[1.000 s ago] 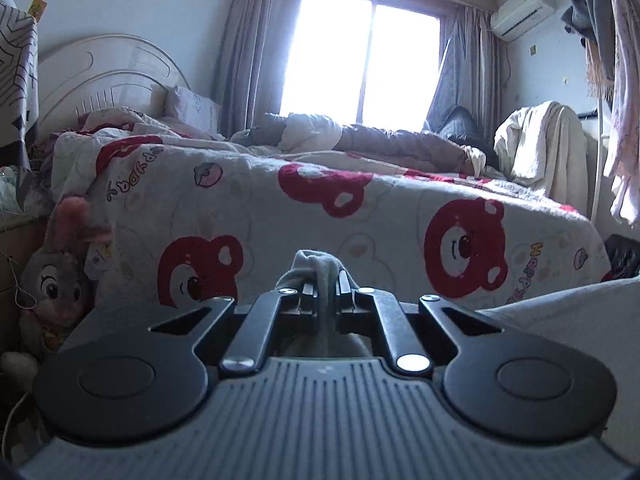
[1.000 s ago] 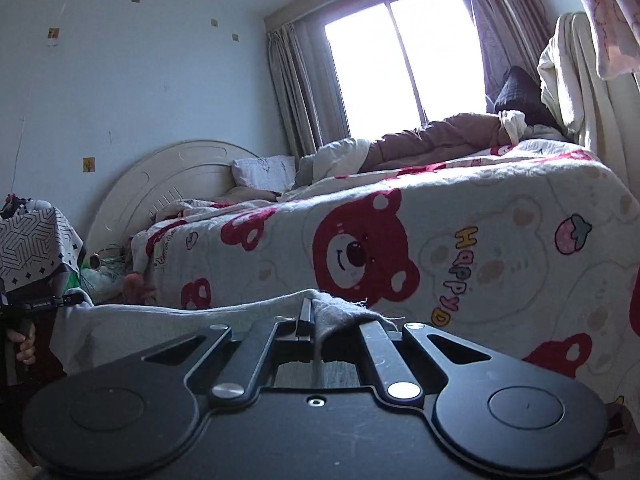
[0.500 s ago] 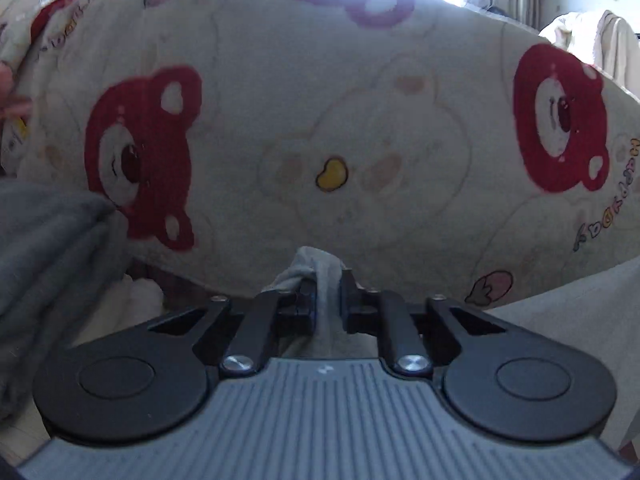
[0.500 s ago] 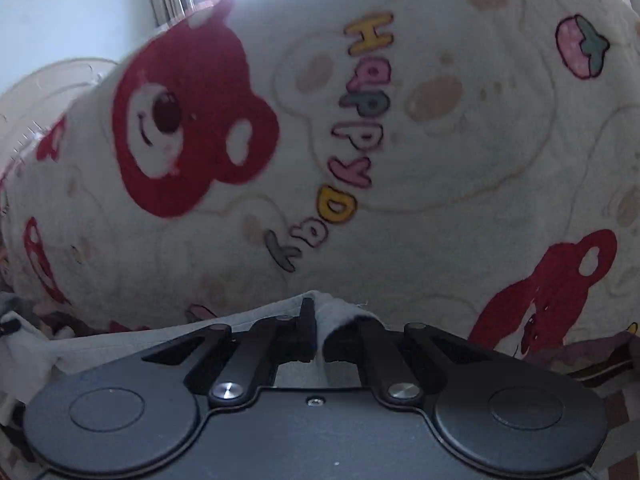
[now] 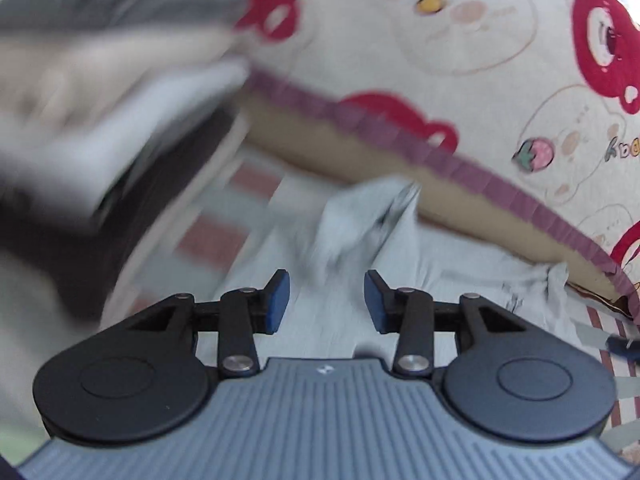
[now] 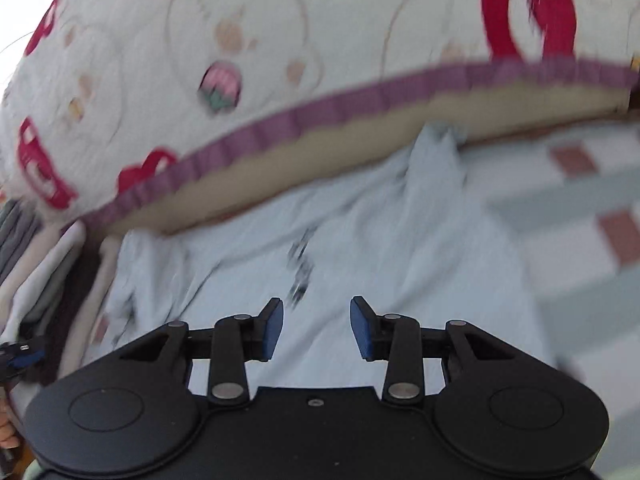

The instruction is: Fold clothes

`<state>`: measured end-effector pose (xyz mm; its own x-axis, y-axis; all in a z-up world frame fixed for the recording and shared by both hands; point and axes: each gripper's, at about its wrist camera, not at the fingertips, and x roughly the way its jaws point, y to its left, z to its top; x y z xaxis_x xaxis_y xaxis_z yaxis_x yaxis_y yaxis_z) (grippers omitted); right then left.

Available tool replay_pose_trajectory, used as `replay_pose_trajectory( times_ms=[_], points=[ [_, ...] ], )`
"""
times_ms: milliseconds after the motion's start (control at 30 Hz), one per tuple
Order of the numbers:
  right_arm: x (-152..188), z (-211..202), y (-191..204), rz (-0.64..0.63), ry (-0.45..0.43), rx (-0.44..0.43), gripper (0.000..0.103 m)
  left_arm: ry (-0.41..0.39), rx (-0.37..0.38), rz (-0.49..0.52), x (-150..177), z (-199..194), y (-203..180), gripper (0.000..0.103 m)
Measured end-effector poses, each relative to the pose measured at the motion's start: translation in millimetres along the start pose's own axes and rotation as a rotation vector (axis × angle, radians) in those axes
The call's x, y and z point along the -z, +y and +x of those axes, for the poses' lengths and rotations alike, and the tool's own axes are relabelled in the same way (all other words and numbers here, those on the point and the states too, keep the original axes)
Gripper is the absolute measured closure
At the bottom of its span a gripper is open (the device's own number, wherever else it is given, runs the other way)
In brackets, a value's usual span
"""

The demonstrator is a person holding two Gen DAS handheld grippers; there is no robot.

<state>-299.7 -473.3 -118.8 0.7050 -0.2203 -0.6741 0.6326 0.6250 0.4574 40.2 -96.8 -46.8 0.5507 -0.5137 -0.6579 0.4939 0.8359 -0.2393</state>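
On my left wrist feed the left gripper (image 5: 325, 300) has its blue-padded fingers (image 5: 278, 300) spread wide with nothing between them, and on the right wrist feed the right gripper (image 6: 316, 330) is the same, fingers (image 6: 274, 330) parted and empty. Just past both sets of fingers lies the pale grey garment (image 6: 360, 248), spread on the floor in front of the bed and reaching up to its lower edge. It looks loosely laid rather than flat: creases run across it, one corner peaks up near the bed base on the right feed, and a small dark print (image 6: 300, 268) sits near the middle. On the left feed I see the same cloth (image 5: 360, 232) bunched into a raised fold ahead of the fingers, with a rumpled edge trailing off to the right. Both views are motion-blurred, so I cannot read the print or tell what kind of garment it is. The upper left of the left feed is a smear of grey and cream shapes I cannot identify; on the right feed a stack of folded cloth (image 6: 36, 264) shows at the left edge, cut off. Under the garment is a checked floor mat (image 6: 580, 216) in pale green, white and dull red. Beyond it hangs the bed's cream bedspread (image 6: 280, 40) with red bears and a strawberry, trimmed with a purple border (image 6: 320, 112) above a tan base.
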Motion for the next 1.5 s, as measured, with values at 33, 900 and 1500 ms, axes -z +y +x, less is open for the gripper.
replay_pose_trajectory(
  times_ms=[33,900,1500],
  points=[
    [16.3,1.0,1.9,0.031,0.019,-0.025,0.061,0.013,-0.012,-0.009,12.4,-5.0,6.8,0.062],
    [190.7,43.9,254.4,-1.118,0.008,-0.187,0.038,0.199,0.037,-0.043,110.5,-34.9,68.3,0.052],
    [47.1,148.4,169.3,-0.527,0.084,0.083,0.083,0.105,0.102,0.068,89.0,-5.8,25.2,0.052]
  ],
)
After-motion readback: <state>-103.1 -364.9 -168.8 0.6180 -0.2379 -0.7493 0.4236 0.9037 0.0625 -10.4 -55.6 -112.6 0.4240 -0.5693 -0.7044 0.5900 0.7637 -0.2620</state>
